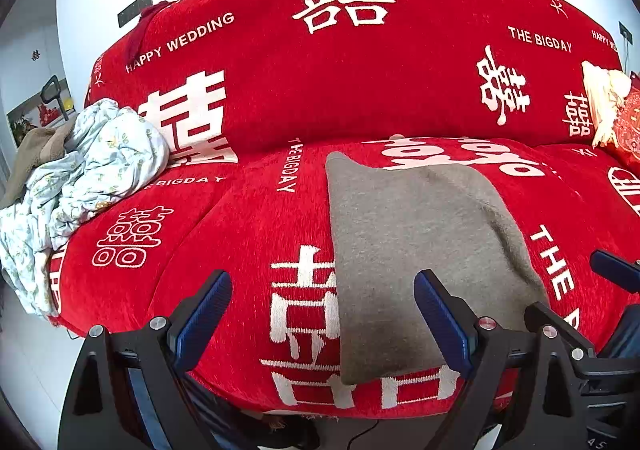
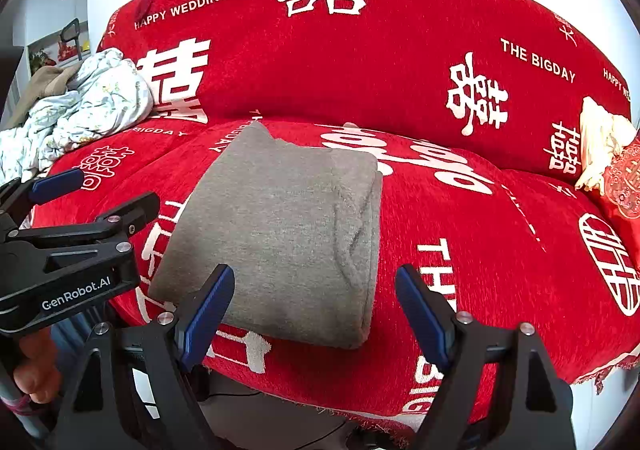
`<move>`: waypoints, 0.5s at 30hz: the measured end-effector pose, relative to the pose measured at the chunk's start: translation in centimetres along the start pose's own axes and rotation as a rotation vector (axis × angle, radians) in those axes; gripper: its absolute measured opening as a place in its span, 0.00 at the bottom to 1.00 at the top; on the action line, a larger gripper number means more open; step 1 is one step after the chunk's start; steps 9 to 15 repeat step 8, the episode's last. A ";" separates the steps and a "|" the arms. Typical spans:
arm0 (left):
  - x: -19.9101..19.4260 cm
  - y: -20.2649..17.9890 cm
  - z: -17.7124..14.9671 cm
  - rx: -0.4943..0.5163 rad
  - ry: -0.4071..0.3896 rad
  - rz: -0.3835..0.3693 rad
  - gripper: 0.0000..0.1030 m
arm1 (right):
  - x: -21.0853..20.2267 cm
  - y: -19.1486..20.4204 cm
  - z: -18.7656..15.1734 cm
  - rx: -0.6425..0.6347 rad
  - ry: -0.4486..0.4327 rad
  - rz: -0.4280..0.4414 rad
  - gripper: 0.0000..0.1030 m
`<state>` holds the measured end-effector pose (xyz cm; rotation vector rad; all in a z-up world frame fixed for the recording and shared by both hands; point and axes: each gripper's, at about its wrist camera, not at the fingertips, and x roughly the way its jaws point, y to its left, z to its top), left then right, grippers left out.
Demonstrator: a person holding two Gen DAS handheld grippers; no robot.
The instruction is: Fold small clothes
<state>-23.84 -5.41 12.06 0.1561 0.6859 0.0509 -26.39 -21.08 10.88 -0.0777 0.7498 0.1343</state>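
Grey cloth [image 1: 412, 262], folded into a thick rectangle, lies flat on the seat of a sofa [image 1: 248, 250] draped in a red cover with white wedding characters and the words "HAPPY WEDDING" and "THE BIGDAY". Its long sides run from the front edge of the seat toward the backrest, and its near end sits close to that front edge. In the right wrist view the same cloth [image 2: 288, 234] shows a doubled fold along its right side and a few soft creases near that fold.

Both grippers hover at the front edge of the seat with nothing between their fingers. The left gripper [image 1: 322, 314] has its blue-padded fingers spread wide; its right finger stands over the near part of the cloth, its left finger over bare red cover. The right gripper [image 2: 314, 310] is likewise spread wide, its left finger over the cloth's near end and its right finger over the cover. Whether any fingertip touches the fabric cannot be told.

At the left end of the seat, against the backrest, sits a crumpled heap of pale floral fabric [image 1: 84, 178]. At the right end lies a cream bundle [image 1: 604, 102] beside a red embroidered cushion [image 2: 624, 186].
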 end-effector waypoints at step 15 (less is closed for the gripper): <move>-0.1 -0.1 0.0 0.013 -0.005 -0.005 0.90 | 0.0 0.0 0.0 0.000 0.000 0.000 0.82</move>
